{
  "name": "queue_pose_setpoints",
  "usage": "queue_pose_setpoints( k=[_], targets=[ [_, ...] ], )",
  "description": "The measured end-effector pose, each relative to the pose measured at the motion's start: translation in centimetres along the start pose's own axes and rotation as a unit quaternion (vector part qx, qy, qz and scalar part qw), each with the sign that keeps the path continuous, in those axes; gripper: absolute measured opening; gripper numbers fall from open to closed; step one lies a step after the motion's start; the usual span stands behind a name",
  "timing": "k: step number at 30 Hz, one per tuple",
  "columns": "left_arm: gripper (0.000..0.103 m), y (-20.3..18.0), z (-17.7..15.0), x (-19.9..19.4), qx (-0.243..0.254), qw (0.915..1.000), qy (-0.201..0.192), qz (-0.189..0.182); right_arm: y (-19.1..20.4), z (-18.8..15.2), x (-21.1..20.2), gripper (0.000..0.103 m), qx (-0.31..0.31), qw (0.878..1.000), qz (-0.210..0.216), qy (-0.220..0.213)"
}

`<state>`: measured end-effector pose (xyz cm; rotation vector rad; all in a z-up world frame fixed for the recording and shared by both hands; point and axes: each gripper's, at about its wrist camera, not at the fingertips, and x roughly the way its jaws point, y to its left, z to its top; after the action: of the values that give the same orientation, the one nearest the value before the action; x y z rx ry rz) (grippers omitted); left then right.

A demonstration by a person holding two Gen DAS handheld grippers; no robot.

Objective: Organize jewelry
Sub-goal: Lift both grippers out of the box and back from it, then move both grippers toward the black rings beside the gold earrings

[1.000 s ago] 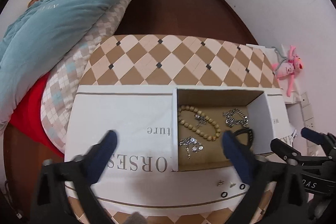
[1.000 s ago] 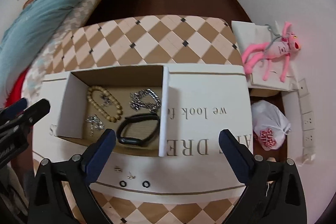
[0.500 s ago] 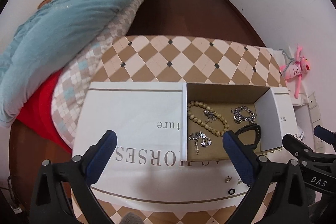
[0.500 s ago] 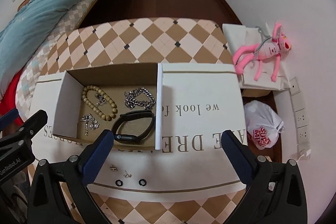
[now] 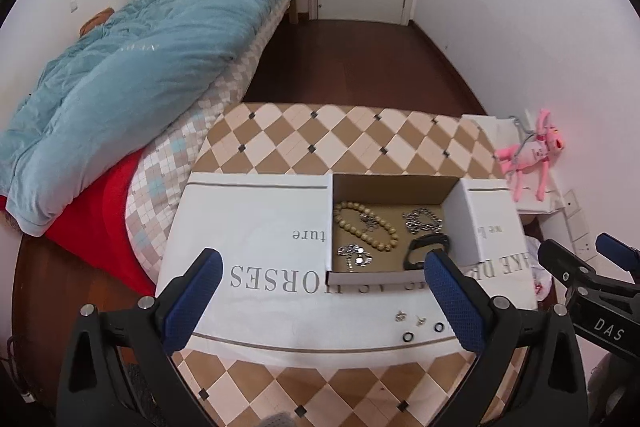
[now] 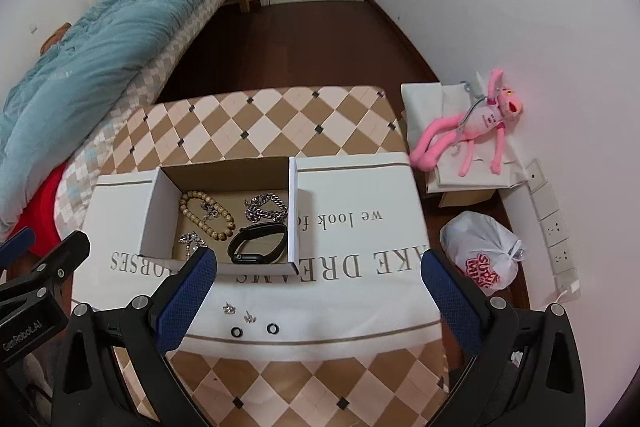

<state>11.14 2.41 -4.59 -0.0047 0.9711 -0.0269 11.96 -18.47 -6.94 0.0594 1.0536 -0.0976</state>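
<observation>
An open cardboard box (image 6: pixel 224 171) (image 5: pixel 394 185) on a white printed cloth holds a beaded bracelet (image 6: pixel 204 213) (image 5: pixel 366 225), a silver chain (image 6: pixel 266 211) (image 5: pixel 424 221), a small silver piece (image 5: pixel 354 255) and a black band (image 6: pixel 258 243) (image 5: pixel 426 247). Two small silver earrings (image 6: pixel 238 311) (image 5: pixel 408 317) and two black rings (image 6: pixel 254 329) (image 5: pixel 422 331) lie on the cloth in front of the box. My left gripper (image 5: pixel 324 299) and right gripper (image 6: pixel 316 299) are both open and empty, held above the table's near edge.
The cloth (image 6: pixel 360 227) covers a checkered table (image 6: pixel 260 123). A bed with a blue duvet (image 5: pixel 120 75) stands left. A pink plush toy (image 6: pixel 476 123) and a white plastic bag (image 6: pixel 480 255) lie right, by the wall.
Both grippers have pulled back and risen, so the box and table look smaller and more of the room shows. Nothing was grasped or moved.
</observation>
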Motion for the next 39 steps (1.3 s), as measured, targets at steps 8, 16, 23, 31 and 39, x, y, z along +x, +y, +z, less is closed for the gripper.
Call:
queue_pose_setpoints(
  k=[8,16,23,31,39],
  targets=[
    [0.103,-0.7,-0.3,-4.4,0.002,0.9998,-0.019,0.004,-0.7,-0.8,-5.4,0.103,0.010,0.999,0.005,-0.045],
    [0.103,0.2,-3.3,-0.4,-0.007,0.9993,0.003,0.036,-0.5,-3.6,-2.5,0.103,0.006,1.000,0.021,0.002],
    [0.103,0.9,-8.6,7.6,-0.010,0.9944,0.099,0.037,0.6,-9.3,7.2,0.063,0.004,0.991,0.084,0.103],
    [0.103,1.4,-10.8,11.3,-0.010,0.9881,0.150,0.033,2.8,-11.1,11.6,0.057,-0.025,0.990,0.081,0.109],
    [0.103,0.2,-10.6,11.7,0.011,0.9883,0.149,0.030,4.5,-11.8,12.9,0.011,-0.069,0.992,0.044,0.094]
  ],
)
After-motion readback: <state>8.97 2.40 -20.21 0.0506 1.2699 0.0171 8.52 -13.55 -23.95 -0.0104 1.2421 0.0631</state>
